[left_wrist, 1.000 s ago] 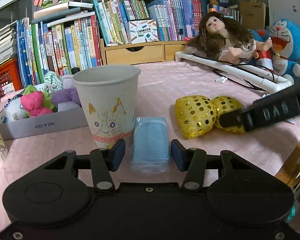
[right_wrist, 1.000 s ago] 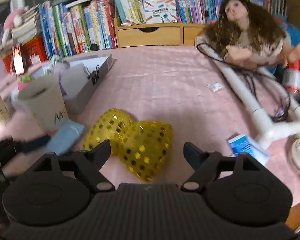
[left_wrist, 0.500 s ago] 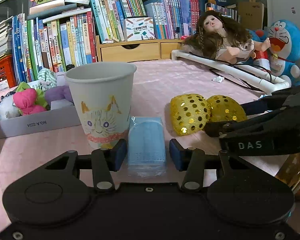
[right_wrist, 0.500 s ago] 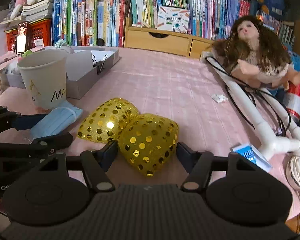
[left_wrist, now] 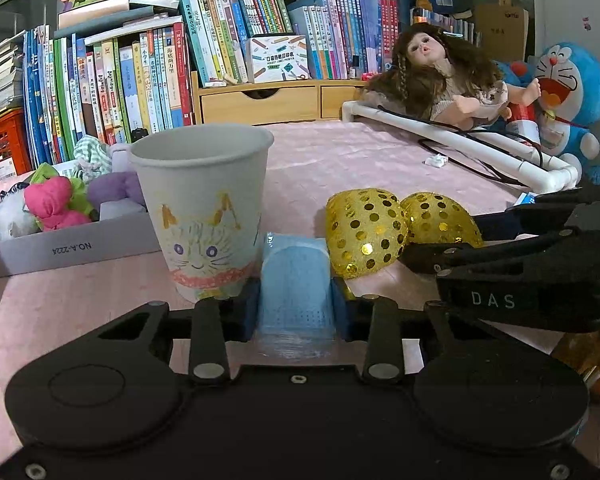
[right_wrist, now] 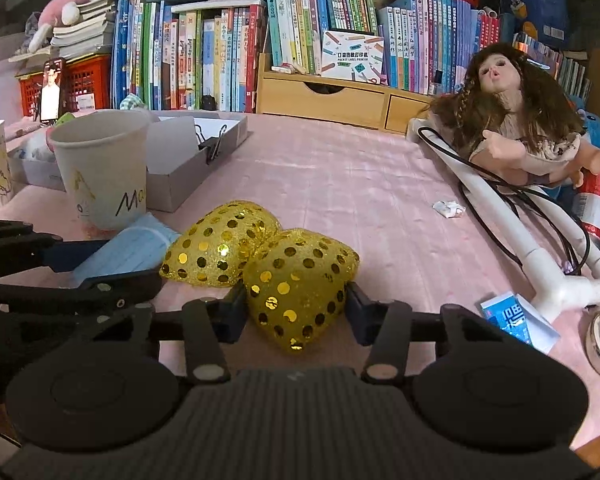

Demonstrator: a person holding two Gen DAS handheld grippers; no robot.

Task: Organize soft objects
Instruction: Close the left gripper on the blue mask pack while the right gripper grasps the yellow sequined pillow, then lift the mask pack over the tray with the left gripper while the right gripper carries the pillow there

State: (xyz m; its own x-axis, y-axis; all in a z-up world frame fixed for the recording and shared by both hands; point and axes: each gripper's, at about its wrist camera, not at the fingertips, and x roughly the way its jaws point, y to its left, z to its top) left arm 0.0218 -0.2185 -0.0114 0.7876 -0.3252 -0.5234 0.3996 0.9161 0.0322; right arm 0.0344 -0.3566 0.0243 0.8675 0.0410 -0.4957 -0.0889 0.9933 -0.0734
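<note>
My left gripper (left_wrist: 296,308) is shut on a wrapped pack of blue face masks (left_wrist: 294,280) that lies on the pink table, right of a paper cup with a cat drawing (left_wrist: 204,208). My right gripper (right_wrist: 296,312) is shut on the nearer of two gold sequinned pads (right_wrist: 296,280); the other pad (right_wrist: 220,244) lies touching it to the left. The masks also show in the right wrist view (right_wrist: 128,252), and both gold pads in the left wrist view (left_wrist: 400,228).
A grey box (left_wrist: 68,244) with soft toys stands at the left. A white pipe frame (right_wrist: 512,240) with black cables, a doll (right_wrist: 512,128) and a blue plush (left_wrist: 568,96) are at the right. Books and wooden drawers (right_wrist: 332,96) line the back.
Both grippers have closed: the left jaws now press the mask pack, the right jaws press the nearer gold pad. The right gripper came lower and closer to the pads.
</note>
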